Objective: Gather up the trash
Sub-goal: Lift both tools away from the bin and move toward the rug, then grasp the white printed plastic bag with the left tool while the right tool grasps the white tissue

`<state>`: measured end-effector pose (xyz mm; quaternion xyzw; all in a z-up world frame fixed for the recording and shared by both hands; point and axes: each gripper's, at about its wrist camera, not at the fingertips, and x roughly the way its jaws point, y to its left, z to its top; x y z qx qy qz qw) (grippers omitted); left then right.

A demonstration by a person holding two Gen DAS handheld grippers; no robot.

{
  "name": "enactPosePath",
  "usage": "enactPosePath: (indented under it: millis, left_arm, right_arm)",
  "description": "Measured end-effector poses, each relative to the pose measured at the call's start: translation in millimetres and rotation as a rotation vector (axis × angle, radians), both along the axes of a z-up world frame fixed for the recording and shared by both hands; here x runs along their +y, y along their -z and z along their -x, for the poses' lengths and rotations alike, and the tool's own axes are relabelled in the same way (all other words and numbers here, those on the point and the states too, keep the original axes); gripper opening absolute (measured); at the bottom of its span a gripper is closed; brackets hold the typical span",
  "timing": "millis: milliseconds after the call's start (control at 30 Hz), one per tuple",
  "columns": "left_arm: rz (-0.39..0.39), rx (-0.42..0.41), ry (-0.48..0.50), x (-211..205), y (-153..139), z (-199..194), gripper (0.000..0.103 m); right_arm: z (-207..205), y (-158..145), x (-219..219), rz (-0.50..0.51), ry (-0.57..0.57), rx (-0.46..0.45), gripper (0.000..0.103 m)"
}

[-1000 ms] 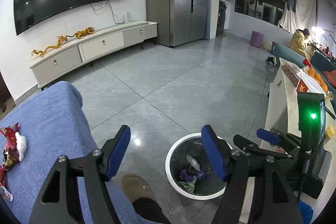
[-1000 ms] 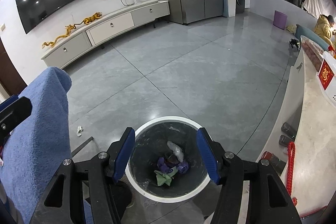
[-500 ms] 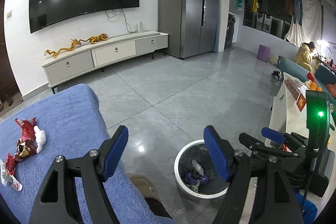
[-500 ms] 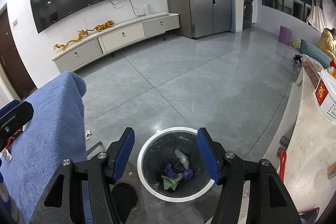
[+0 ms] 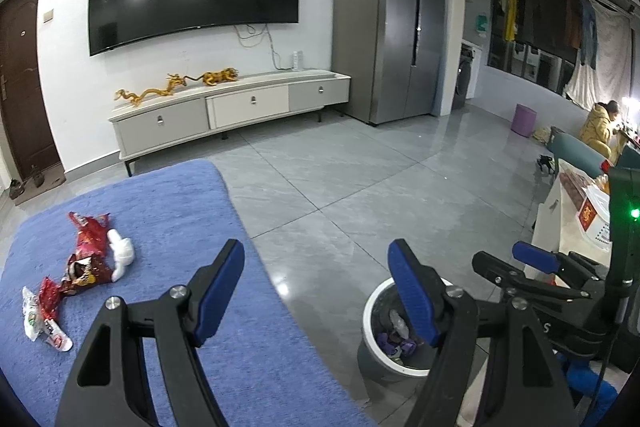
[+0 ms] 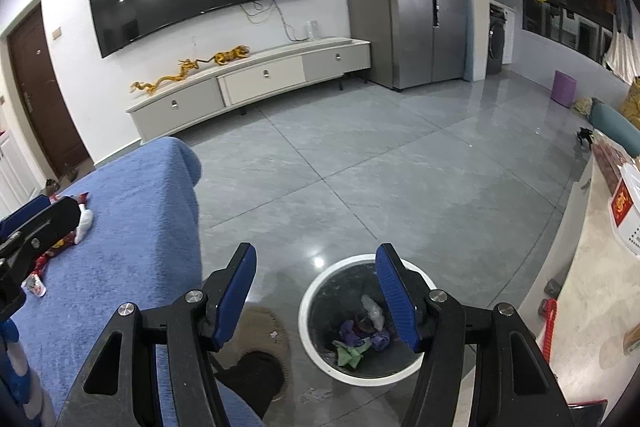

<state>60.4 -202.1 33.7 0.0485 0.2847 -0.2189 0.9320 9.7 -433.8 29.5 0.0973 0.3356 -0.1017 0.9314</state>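
Note:
A white-rimmed trash bin (image 6: 316, 347) stands on the grey floor with purple, green and clear scraps inside; it also shows in the left wrist view (image 5: 370, 311). Red snack wrappers (image 5: 86, 259), a white crumpled tissue (image 5: 120, 253) and a small white packet (image 5: 32, 319) lie on the blue-covered surface (image 5: 180, 227) at the left. My left gripper (image 5: 316, 295) is open and empty, over the blue surface's right edge. My right gripper (image 6: 316, 295) is open and empty, above the bin; it also shows at the right of the left wrist view (image 5: 536, 259).
A slipper and a dark sock (image 6: 260, 359) lie on the floor between the blue surface and the bin. A light counter (image 6: 600, 287) with a white basket runs along the right. A TV cabinet (image 5: 232, 111) and a fridge (image 5: 388, 23) stand far back.
Both grippers have risen and tilted up, so the bin sits lower in both views. The left view has swung left, bringing the wrappers on the blue surface further into view.

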Motion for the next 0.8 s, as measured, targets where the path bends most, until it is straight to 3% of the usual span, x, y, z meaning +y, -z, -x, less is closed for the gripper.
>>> enactPosePath:
  millis: [400,800]
  left_arm:
    - [-0.006,0.012,-0.109,78,13,-17,0.073]
    - [-0.005,0.042,-0.342,223,38,-41,0.073]
  right_arm:
    - [-28,-7,61,0.007,-0.126,-0.011,0.060]
    - [-76,-2,150,0.014,-0.318,0.014,0.060]
